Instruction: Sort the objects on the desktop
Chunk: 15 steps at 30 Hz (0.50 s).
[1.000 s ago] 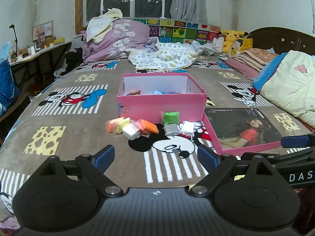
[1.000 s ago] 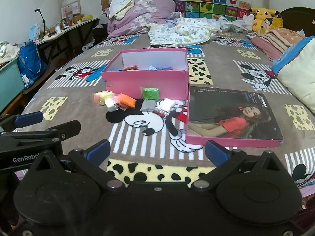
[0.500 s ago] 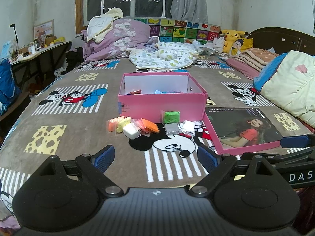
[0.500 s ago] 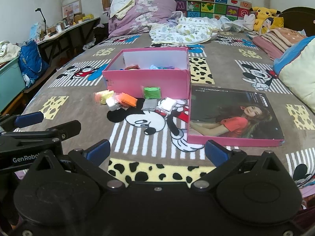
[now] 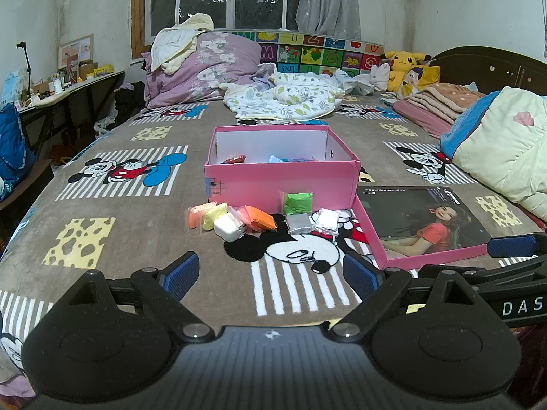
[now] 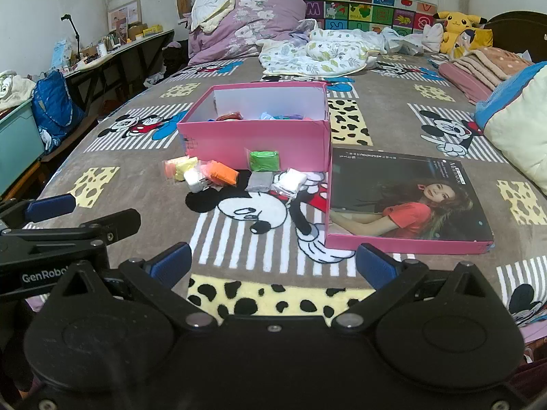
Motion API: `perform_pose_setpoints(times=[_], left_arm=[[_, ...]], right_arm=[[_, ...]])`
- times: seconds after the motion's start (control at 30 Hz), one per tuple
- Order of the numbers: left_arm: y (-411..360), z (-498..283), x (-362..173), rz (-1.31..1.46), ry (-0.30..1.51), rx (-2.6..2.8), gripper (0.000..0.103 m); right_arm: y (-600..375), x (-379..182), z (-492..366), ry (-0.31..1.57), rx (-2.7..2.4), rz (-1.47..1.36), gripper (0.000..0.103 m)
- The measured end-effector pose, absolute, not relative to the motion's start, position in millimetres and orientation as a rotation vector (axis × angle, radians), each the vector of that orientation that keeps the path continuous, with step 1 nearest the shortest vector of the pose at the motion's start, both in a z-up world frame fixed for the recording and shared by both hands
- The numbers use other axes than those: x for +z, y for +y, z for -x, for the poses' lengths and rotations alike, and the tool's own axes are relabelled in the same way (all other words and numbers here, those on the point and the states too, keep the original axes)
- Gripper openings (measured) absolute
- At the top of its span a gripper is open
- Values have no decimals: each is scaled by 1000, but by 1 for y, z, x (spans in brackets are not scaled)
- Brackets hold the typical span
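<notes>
Both hand-held grippers stay spread, empty, edging nearer the pink box.

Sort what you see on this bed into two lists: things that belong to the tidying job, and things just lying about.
Part of the job:
pink box
box lid
green packet
grey packet
white packet
orange packet
yellow packet
white block

Just lying about:
Pikachu toy
purple pillow
leaf-print blanket

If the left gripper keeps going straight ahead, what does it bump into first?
Probably the small packets in front of the pink box. The open left gripper points at the grey packet and orange packet; which comes first is hard to tell, as depth is unclear.
</notes>
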<state>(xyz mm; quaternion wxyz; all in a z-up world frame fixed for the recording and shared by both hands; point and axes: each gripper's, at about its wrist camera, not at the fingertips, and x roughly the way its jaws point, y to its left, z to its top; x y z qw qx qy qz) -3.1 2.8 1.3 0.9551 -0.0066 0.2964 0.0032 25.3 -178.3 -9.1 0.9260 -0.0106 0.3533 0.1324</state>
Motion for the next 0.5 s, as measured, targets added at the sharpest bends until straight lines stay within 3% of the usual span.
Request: perform_pose_setpoints(times=[0.5], left_arm=[[4, 0, -2, 12, 609, 1, 91]], right_arm=[[-179, -10, -27, 735, 269, 17, 102]])
